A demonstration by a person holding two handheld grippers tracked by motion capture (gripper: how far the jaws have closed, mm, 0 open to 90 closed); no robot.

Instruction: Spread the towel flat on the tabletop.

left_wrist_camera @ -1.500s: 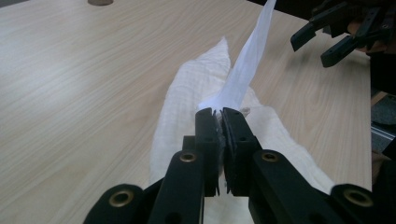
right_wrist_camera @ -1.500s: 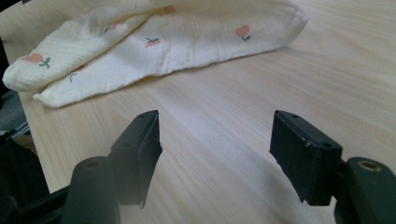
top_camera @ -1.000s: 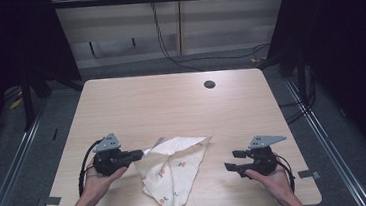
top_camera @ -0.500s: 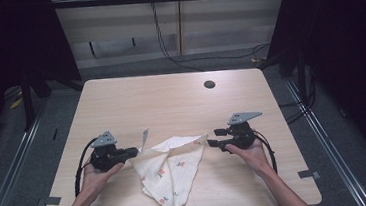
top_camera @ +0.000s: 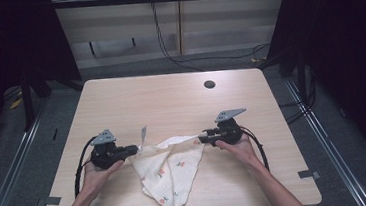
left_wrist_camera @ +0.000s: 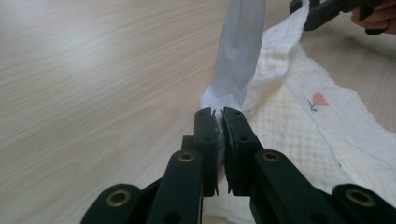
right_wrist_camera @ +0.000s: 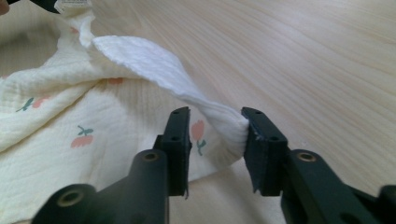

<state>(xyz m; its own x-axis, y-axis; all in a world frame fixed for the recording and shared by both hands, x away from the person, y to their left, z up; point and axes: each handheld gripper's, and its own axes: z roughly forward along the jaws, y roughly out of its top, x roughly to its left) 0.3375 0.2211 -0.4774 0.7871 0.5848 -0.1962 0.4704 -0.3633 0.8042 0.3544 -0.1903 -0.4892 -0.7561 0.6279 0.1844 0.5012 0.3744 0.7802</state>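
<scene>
The cream cloth [top_camera: 169, 169] with small flower prints lies low in the frame's centre on the worktop [top_camera: 171, 104]. The left gripper [top_camera: 134, 148] is clamped on its label, whose writing is unreadable. The right gripper [top_camera: 203, 138], jaws just closing, stands apart around a corner.

Both forearms reach in from the near edge, each hand low and pointing inward toward the other. The left hand-held gripper [top_camera: 134, 148] has its jaws clamped tight. The right hand-held gripper [top_camera: 202, 139] has just been closing, its jaws partly apart.
</scene>
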